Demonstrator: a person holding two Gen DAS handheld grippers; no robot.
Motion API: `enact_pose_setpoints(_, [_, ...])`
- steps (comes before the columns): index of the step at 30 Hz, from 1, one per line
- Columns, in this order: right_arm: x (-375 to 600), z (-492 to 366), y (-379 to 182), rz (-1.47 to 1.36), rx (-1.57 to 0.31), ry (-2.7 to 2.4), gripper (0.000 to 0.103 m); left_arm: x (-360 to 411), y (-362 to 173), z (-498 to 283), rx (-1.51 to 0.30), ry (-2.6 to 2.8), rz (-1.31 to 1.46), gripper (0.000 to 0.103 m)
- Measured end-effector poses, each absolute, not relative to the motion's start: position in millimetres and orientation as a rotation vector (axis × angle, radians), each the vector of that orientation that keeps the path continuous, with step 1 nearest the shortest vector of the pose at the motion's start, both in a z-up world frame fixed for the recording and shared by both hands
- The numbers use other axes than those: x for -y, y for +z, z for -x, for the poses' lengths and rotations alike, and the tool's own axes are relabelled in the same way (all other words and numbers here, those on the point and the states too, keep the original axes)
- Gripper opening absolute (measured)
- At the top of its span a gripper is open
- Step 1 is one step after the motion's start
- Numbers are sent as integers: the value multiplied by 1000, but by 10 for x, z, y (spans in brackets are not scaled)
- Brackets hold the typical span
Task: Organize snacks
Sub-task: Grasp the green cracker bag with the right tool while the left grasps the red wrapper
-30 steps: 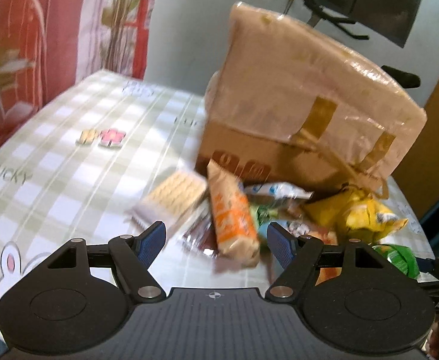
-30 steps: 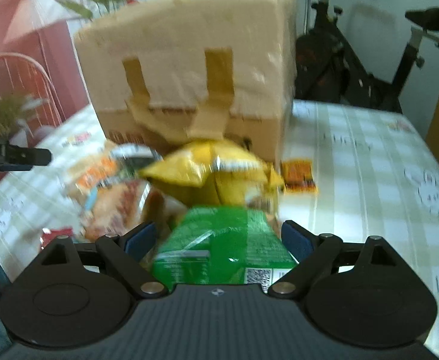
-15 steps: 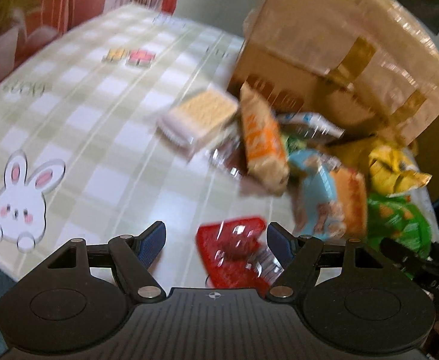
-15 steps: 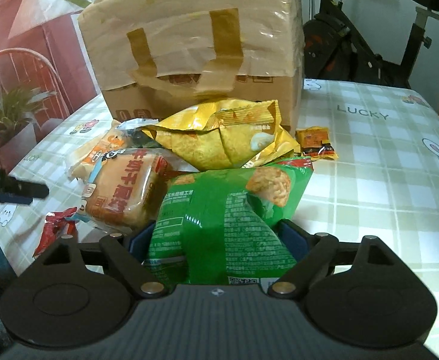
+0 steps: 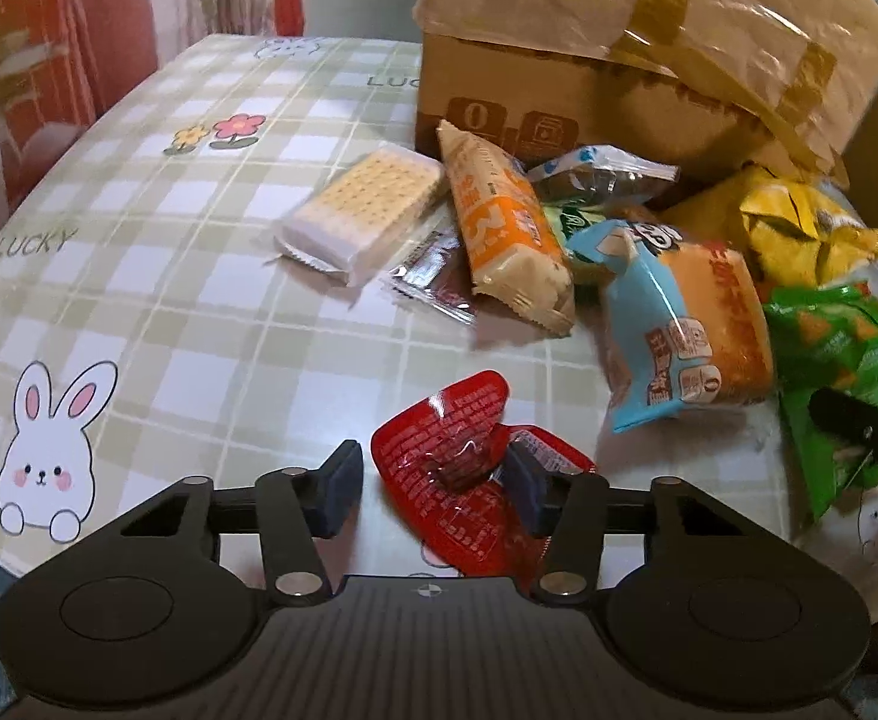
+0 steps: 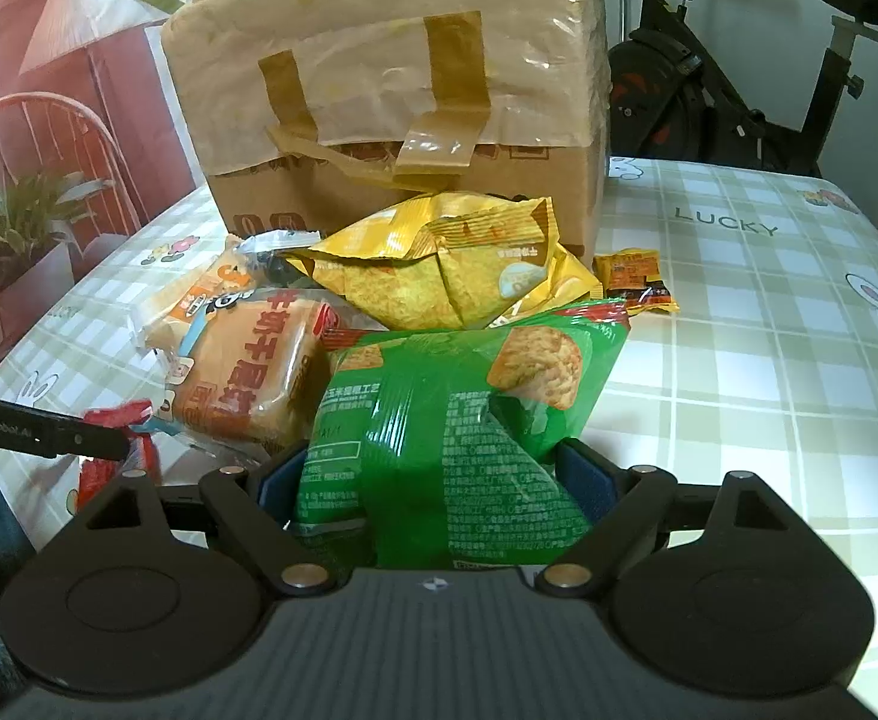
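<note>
A pile of snacks lies on the checked tablecloth (image 5: 199, 312) in front of a taped cardboard box (image 5: 589, 78). My left gripper (image 5: 433, 483) is open around a red crinkly packet (image 5: 457, 468) at the table's near edge; its right finger touches the packet. My right gripper (image 6: 439, 480) has its fingers on both sides of a green snack bag (image 6: 457, 438), pressing on it. A yellow chip bag (image 6: 439, 264), a blue-and-orange bread pack (image 5: 685, 330), an orange bar pack (image 5: 505, 222) and a clear cracker pack (image 5: 367, 210) lie beyond.
The box also shows in the right wrist view (image 6: 391, 90), right behind the pile. A small orange packet (image 6: 637, 279) lies to the right of the yellow bag. An exercise bike (image 6: 739, 90) stands behind the table. The left gripper's finger (image 6: 43, 432) shows at left.
My left gripper dropped and pulled back to the near edge, onto the red packet. My right gripper moved in and narrowed on the green bag.
</note>
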State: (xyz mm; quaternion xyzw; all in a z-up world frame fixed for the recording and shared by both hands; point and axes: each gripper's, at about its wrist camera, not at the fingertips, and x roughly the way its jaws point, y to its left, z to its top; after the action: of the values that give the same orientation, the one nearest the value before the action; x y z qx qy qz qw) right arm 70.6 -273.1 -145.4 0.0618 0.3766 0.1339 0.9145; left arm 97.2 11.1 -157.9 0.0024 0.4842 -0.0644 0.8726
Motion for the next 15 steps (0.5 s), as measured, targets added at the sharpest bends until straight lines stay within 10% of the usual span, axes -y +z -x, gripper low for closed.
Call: enact_pose_setpoints(15, [2753,-721,-1468,-133,-776,278,88,-157,-1483,-1019,-909,-173,42,6])
